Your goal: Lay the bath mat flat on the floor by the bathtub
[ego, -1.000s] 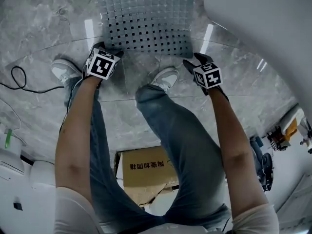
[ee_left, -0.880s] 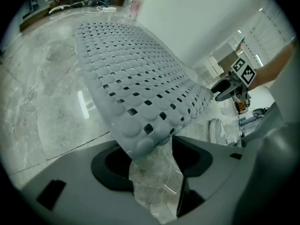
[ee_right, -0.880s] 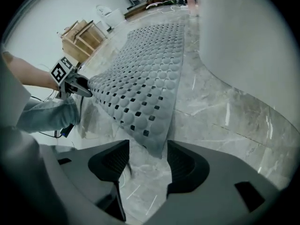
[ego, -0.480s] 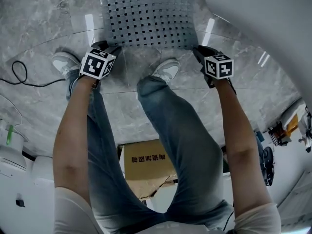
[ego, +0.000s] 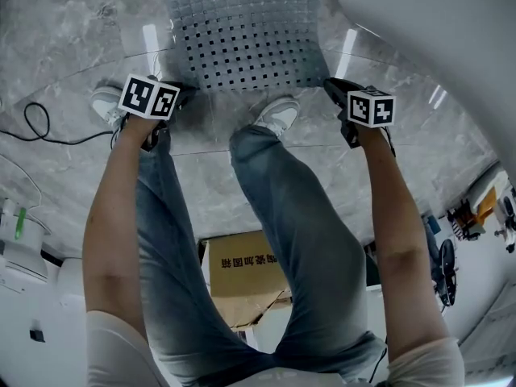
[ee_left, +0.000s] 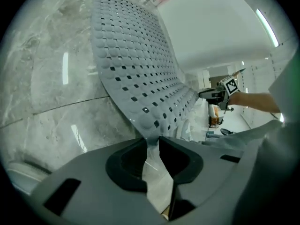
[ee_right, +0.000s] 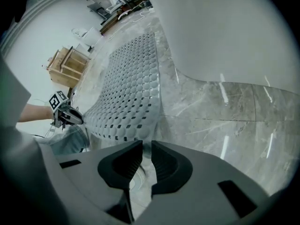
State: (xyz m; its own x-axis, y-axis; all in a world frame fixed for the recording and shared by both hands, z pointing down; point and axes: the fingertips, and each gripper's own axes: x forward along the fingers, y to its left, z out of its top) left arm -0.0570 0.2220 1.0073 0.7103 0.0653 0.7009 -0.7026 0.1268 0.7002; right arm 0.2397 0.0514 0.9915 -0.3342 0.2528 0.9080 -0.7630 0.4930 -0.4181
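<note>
Between the 2 claws, out in front of the person's knees, the near short edge of the bath mat (ego: pixel 242 31) hangs raised off the floor (ego: pixel 72 39). The left claw (ego: pixel 179 93) has just been closing. Its own view shows it nearly shut, with the mat's near-left corner pinched thin between the pads. The right claw (ego: pixel 332 85) has just been closing too, and stands almost together on the near-right corner, with the mat's edge running down into the narrow gap.

From both claws the mat stretches straight away from the person. Its long axis runs forward alongside the white bathtub (ego: pixel 435 22), which curves past on the right. The far part of the mat looks to rest on the tiles, and only the near stretch bows upward. The right claw is the 1 nearer the tub wall; the left claw holds the outer corner over open floor. One shoe (ego: pixel 276 122) stands just short of the lifted edge.

Since the mat lies ahead and not to either side, the coming move probably turns on drawing the 2 corners evenly back toward the person. They would then go down together, so the near edge lands square to the tub without a fold.
</note>
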